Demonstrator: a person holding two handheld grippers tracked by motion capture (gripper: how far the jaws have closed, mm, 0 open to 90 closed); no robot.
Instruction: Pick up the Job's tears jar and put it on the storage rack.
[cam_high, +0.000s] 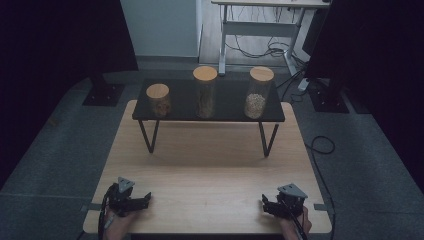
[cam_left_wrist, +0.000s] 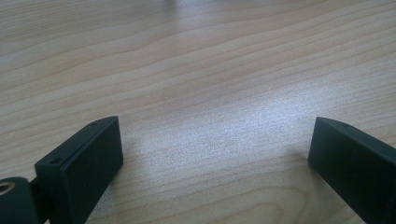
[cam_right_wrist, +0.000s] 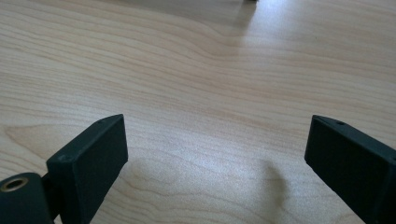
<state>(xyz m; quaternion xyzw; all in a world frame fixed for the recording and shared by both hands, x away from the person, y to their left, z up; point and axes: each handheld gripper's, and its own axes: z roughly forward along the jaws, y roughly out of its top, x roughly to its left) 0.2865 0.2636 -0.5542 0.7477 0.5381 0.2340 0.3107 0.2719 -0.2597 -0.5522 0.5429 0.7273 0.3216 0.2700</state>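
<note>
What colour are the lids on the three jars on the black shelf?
Light wooden tan, all three: left jar, middle jar, right jar. Best seen in the high view.

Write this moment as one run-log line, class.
left tool: open, empty | right tool: open, empty | three jars: on black shelf, untouched

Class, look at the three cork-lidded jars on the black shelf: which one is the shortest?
The left jar is shortest; the middle jar and right jar stand clearly taller.

your left tool hangs just above the wooden counter, both black jaws spread wide with bare wood grain between them.
</note>
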